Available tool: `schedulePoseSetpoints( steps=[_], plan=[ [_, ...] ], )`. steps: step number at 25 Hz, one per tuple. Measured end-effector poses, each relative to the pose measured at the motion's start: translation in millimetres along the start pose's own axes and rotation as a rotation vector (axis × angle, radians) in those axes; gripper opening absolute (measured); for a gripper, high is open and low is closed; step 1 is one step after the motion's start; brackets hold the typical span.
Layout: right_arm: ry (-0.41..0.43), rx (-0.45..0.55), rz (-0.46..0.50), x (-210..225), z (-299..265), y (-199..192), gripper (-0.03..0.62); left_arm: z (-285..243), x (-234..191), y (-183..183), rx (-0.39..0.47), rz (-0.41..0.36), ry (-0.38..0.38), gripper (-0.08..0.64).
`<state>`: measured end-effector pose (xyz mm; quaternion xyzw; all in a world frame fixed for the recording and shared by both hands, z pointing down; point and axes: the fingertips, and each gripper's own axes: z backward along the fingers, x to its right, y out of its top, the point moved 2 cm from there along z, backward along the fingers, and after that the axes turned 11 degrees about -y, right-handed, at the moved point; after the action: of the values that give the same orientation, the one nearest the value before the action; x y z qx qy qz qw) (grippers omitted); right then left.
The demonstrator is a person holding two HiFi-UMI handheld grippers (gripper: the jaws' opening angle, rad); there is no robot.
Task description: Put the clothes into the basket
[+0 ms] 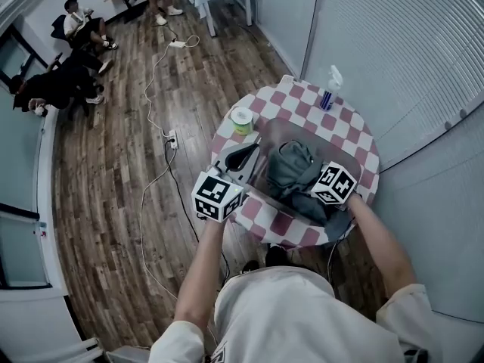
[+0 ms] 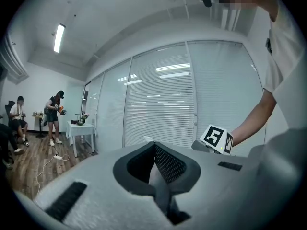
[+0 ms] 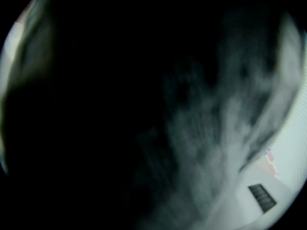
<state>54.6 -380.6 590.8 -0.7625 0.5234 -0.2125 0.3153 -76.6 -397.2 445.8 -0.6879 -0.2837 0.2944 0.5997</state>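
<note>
A dark grey basket (image 1: 302, 125) stands on the round checkered table (image 1: 291, 100). Grey-green clothes (image 1: 291, 169) are bunched inside it, and some cloth hangs over its near rim. My right gripper (image 1: 331, 184) is pushed into that bundle from the near right, its jaws buried. Blurred cloth (image 3: 216, 128) fills the right gripper view, so nothing shows how the jaws stand. My left gripper (image 1: 248, 150) hovers at the basket's left edge. Its jaws are together with nothing between them (image 2: 154, 150), pointing level across the room.
A spray bottle (image 1: 330, 89) stands at the table's far edge and a small yellow-green roll (image 1: 242, 119) at its left. A power strip with cables (image 1: 172, 138) lies on the wooden floor. People sit far left (image 1: 79, 25). Glass walls with blinds close off the right.
</note>
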Motion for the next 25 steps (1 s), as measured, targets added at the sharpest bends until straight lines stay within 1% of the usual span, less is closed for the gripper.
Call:
schedulePoseSetpoints(
  steps=[2, 5, 10, 13, 14, 16, 17, 18, 20, 25],
  plan=[
    [0.008, -0.06, 0.036, 0, -13, -6, 0.255, 7, 3, -3, -0.002, 0.002, 0.016, 0.014],
    [0.019, -0.13, 0.068, 6, -29, -13, 0.255, 12, 14, -12, -0.011, 0.002, 0.018, 0.014],
    [0.042, -0.211, 0.097, 11, -51, -20, 0.258, 21, 20, -20, -0.034, 0.011, 0.033, 0.014],
    [0.025, -0.274, 0.107, 17, -65, -31, 0.275, 25, 16, -21, -0.037, 0.009, 0.048, 0.014],
    [0.007, -0.314, 0.108, 22, -69, -37, 0.304, 26, 15, -21, -0.041, 0.008, 0.051, 0.014],
    [-0.046, -0.399, 0.104, 34, -71, -49, 0.392, 27, 12, -21, -0.045, 0.005, 0.055, 0.014],
    [-0.072, -0.419, 0.096, 41, -68, -51, 0.419, 26, 11, -21, -0.045, 0.003, 0.055, 0.014],
    [-0.094, -0.416, 0.086, 47, -65, -50, 0.437, 25, 11, -22, -0.045, 0.003, 0.054, 0.014],
    [-0.124, -0.386, 0.07, 55, -62, -47, 0.44, 23, 10, -24, -0.048, 0.006, 0.045, 0.014],
    [-0.101, -0.373, 0.076, 52, -59, -44, 0.44, 15, 11, -28, -0.048, 0.02, 0.021, 0.014]
  ],
)
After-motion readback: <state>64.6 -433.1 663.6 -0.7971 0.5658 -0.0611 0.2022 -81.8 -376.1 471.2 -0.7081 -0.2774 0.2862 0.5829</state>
